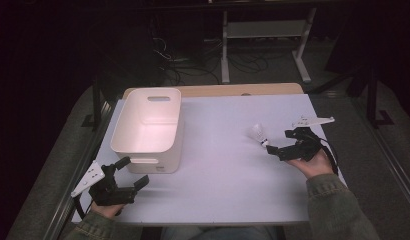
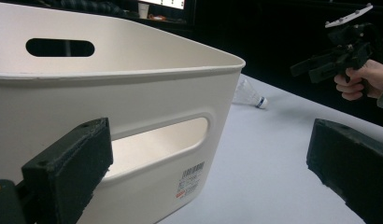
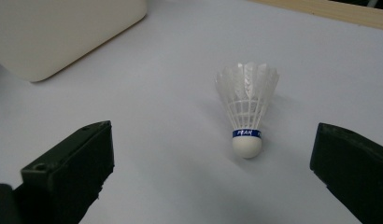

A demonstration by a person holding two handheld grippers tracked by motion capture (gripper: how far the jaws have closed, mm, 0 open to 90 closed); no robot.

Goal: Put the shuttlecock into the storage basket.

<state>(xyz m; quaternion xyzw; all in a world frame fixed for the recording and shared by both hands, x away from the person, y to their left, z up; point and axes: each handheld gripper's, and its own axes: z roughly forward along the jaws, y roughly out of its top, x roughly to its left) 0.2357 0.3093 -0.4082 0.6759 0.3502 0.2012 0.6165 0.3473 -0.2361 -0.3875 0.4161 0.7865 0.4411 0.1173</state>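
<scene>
The right gripper [image 1: 274, 146] is held low over the right side of the white table [image 1: 228, 180], the person's right hand [image 1: 313, 162] under it and the forearm coming in from the bottom edge. It points leftward at the one shuttlecock [image 1: 258, 133], which lies on its side on the tabletop just ahead of the jaw tips, untouched. In the right gripper view the jaws stand wide apart, and the shuttlecock [image 3: 246, 112] lies between and beyond them, its round cork end with the blue band turned toward the camera and its white feathers pointing away.

The left gripper [image 1: 135, 175] is held at the near left corner of the table, angled up toward the single white plastic bin [image 1: 148, 125] that stands just ahead of it. Its jaws are also spread wide and grip nothing. In the left gripper view the bin [image 2: 133, 93] shows two handle cut-outs and a barcode label, with the shuttlecock [image 2: 248, 93] beyond its corner.
</scene>
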